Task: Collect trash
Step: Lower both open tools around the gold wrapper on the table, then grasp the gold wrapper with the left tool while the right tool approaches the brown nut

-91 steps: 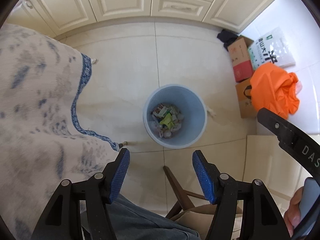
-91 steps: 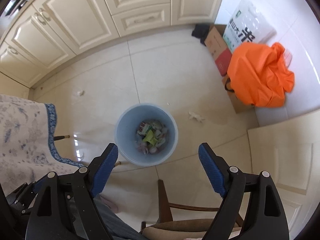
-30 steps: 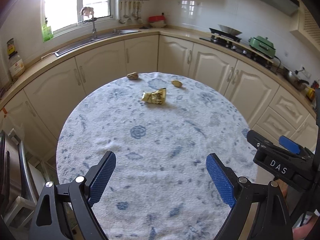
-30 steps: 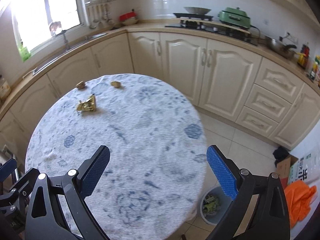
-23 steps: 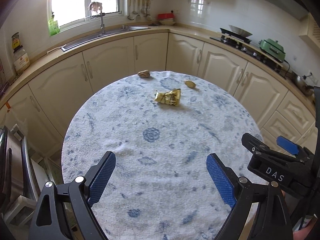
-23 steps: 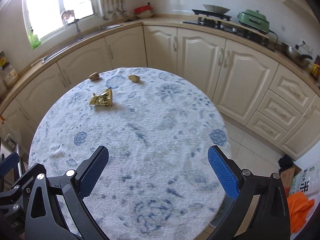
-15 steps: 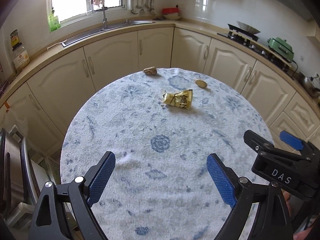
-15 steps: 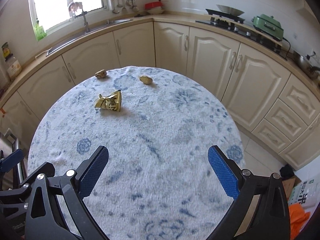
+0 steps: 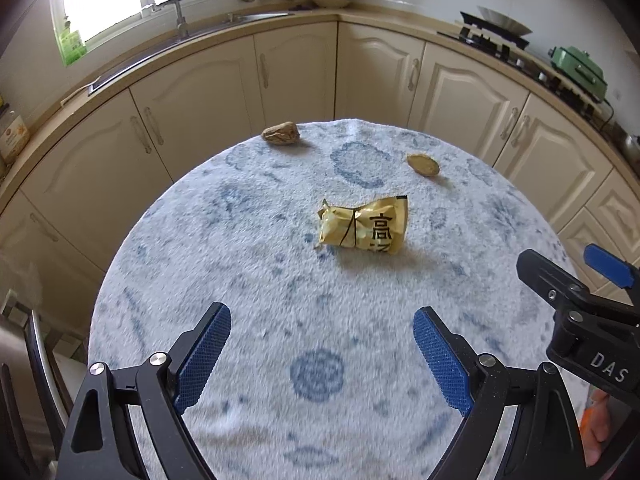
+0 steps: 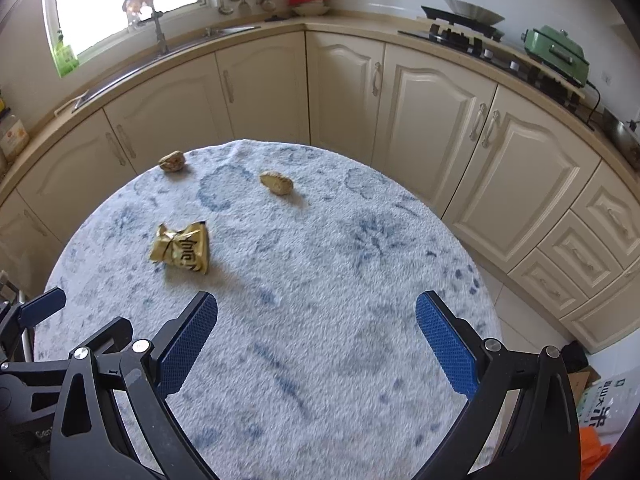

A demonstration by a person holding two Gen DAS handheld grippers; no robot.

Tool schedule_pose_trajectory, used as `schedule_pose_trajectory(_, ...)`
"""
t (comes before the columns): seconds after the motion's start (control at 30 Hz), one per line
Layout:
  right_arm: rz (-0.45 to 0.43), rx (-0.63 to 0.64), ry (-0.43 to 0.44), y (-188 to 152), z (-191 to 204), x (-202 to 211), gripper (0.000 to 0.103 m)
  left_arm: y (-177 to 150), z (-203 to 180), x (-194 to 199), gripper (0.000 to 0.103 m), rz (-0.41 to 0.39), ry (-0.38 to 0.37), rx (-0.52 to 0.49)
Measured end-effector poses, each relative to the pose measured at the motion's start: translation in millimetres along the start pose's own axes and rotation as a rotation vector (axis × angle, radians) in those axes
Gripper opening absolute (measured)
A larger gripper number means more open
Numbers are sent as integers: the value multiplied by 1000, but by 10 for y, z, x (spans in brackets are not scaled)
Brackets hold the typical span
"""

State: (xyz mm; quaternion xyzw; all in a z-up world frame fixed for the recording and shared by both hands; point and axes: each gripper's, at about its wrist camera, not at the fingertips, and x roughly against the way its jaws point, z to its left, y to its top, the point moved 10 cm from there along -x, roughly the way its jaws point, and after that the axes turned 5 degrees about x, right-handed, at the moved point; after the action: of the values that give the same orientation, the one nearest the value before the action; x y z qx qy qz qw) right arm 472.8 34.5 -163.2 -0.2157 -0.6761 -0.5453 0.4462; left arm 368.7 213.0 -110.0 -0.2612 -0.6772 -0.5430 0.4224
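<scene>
A crumpled yellow snack wrapper lies on the round table with a blue-patterned white cloth. Two brownish scraps rest farther back: one near the far left edge, one to the right. My left gripper hangs open above the cloth, short of the wrapper, nothing between its blue pads. My right gripper is open too, empty, with the wrapper ahead to its left. The right gripper's body shows at the right edge of the left wrist view.
Cream cabinets curve round behind the table, with a sink and tap under a window and a hob to the right. A chair back stands at the table's left. Cardboard and an orange bag lie on the floor at right.
Both grippers moved from over the blue bin on the floor up to the table and closer to the wrapper, which now looks larger. Both stayed open and empty.
</scene>
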Motion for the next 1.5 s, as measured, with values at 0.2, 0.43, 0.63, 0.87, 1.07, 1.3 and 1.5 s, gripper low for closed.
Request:
schedule_pose_trajectory(0.2, 42, -34, -4, 61, -168, -304, 101, 257, -104, -488, 89, 52, 11, -27)
schedule_pose_trajectory(0.43, 90, -35, -17, 58, -288, -603, 101, 479, -176, -927, 89, 85, 28, -34)
schedule_pose_trajectory(0.63, 131, -28, -20, 10, -368, -789, 101, 550, -289, -1217, 90, 112, -8, -13)
schedule_pose_trajectory(0.87, 159, -45, -15, -46, -435, -887, 101, 582, -284, -1468, 96, 68, 12, 3)
schedule_pose_trajectory(1.07, 177, -59, -12, -77, -461, -926, 101, 591, -272, -1424, 63, 3, 0, -5)
schedule_pose_trajectory(1.3, 163, -36, 0, -28, -356, -893, 101, 542, -241, -1360, 63, -1, -17, -20)
schedule_pose_trajectory(1.5, 122, -13, 30, 217, -169, -903, 101, 522, -131, -1266, 63, -10, -21, -22)
